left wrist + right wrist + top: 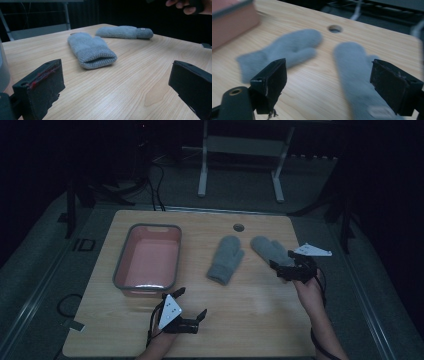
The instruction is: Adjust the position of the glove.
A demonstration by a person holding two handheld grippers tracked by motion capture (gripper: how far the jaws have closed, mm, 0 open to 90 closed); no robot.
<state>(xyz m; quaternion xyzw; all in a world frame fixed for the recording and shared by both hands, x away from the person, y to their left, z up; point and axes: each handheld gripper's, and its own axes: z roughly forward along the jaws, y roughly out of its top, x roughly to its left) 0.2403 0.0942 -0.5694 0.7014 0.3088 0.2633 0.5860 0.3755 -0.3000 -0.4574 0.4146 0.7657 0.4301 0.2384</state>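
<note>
Jaws spread, the right tool (289, 268) hovers over the cuff of a grey knitted mitten (270, 250) at three o'clock on the wooden surface (250, 315), best pinched squarely, while the left tool (192, 312) waits open.

Free room and obstacles on the table (250, 320). The near half of the top lay bare between the left gripper (192, 312) and the right gripper (281, 270); a gripper could pass there unhindered. The pink tub (149, 261) with its grey rim blocked the left side, its near wall just beyond the left gripper. The left mitten (226, 258) lay flat mid-table, with a bare strip of wood between it and the tub. The right mitten (270, 250) lay near it, a narrow gap of wood between them; the right gripper's wide-apart jaws stood at its cuff end. A round cable hole (238, 227) sat beyond the mittens, near the far edge.
</note>
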